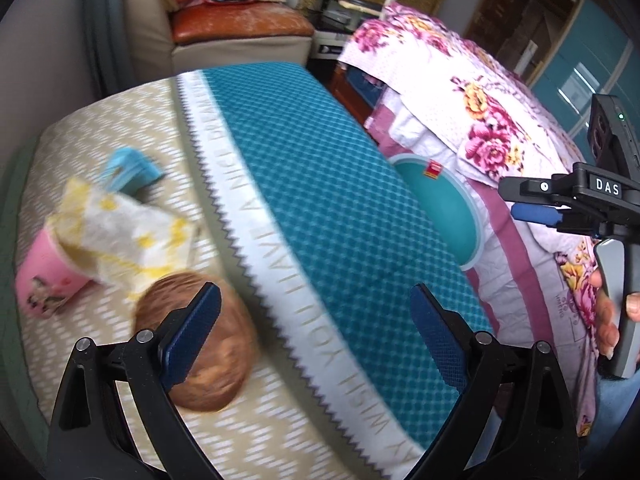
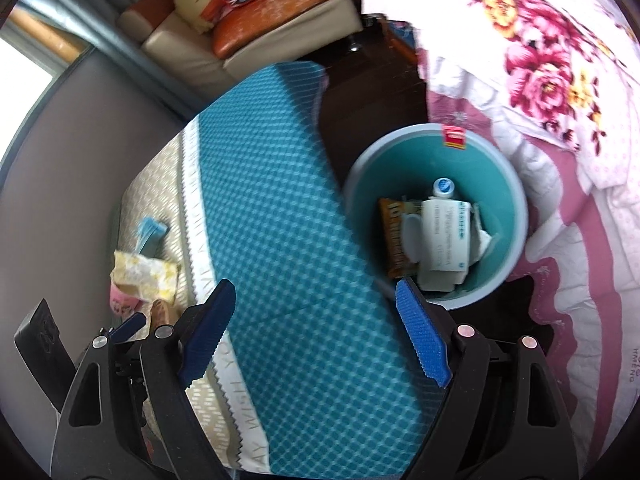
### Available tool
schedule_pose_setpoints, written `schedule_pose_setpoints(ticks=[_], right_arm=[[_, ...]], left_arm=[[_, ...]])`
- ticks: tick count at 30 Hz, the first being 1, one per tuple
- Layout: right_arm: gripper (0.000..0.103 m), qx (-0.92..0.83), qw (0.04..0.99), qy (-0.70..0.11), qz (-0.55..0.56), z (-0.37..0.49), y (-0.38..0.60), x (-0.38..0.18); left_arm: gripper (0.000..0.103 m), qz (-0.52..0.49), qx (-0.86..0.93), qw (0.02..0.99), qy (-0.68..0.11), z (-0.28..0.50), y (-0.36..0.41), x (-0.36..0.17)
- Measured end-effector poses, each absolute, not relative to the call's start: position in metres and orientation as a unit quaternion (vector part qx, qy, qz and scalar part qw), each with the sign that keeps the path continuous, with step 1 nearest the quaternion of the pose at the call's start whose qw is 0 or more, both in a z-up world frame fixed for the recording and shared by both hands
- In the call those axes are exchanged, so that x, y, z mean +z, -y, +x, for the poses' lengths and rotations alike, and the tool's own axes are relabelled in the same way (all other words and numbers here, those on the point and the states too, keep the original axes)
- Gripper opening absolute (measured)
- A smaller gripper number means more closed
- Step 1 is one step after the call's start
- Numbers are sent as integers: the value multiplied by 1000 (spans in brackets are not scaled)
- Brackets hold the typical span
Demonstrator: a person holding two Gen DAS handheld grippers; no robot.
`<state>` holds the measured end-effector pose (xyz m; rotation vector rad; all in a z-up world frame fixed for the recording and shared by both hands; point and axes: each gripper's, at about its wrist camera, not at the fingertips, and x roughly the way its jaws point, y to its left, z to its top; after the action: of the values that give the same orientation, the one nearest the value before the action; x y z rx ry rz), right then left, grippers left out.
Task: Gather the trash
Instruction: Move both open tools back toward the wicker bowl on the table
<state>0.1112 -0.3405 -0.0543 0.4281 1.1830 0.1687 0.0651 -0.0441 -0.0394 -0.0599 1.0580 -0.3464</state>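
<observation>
On the beige patterned mattress top (image 1: 100, 136) lie a brown round husk-like piece (image 1: 208, 360), a white and yellow wrapper (image 1: 124, 240), a pink paper cup (image 1: 48, 280) on its side and a blue paper scrap (image 1: 132, 168). My left gripper (image 1: 316, 336) is open and empty, its left finger (image 1: 192, 332) over the brown piece. My right gripper (image 2: 316, 332) is open and empty above the mattress's teal side, beside the teal bin (image 2: 360, 184). The bin holds a white box (image 2: 444, 240), a brown packet (image 2: 394, 236) and a small bottle (image 2: 442, 188). The right gripper also shows in the left wrist view (image 1: 528, 200).
A floral quilt (image 1: 480, 104) hangs over the bed at the right, next to the bin (image 1: 444, 208). A cream sofa with an orange cushion (image 1: 240, 24) stands at the back. A grey wall (image 2: 80, 152) borders the mattress at the left.
</observation>
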Motion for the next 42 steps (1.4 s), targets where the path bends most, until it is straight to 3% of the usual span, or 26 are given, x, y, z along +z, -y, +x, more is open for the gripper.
schedule_pose_setpoints(ticks=[15, 25, 27, 35, 42], right_arm=[[79, 183, 761, -612, 114, 122, 202, -73], [78, 208, 739, -635, 80, 125, 138, -106], [71, 210, 737, -638, 77, 126, 134, -111], [59, 213, 729, -648, 54, 124, 106, -127], [56, 221, 730, -645, 45, 119, 74, -139]], left_arm=[[95, -73, -68, 861, -499, 30, -96, -66], [95, -2, -91, 867, -491, 36, -137, -63], [95, 24, -101, 870, -483, 43, -141, -58], [95, 87, -137, 858, -487, 82, -149, -65], [95, 112, -157, 836, -513, 112, -155, -87]])
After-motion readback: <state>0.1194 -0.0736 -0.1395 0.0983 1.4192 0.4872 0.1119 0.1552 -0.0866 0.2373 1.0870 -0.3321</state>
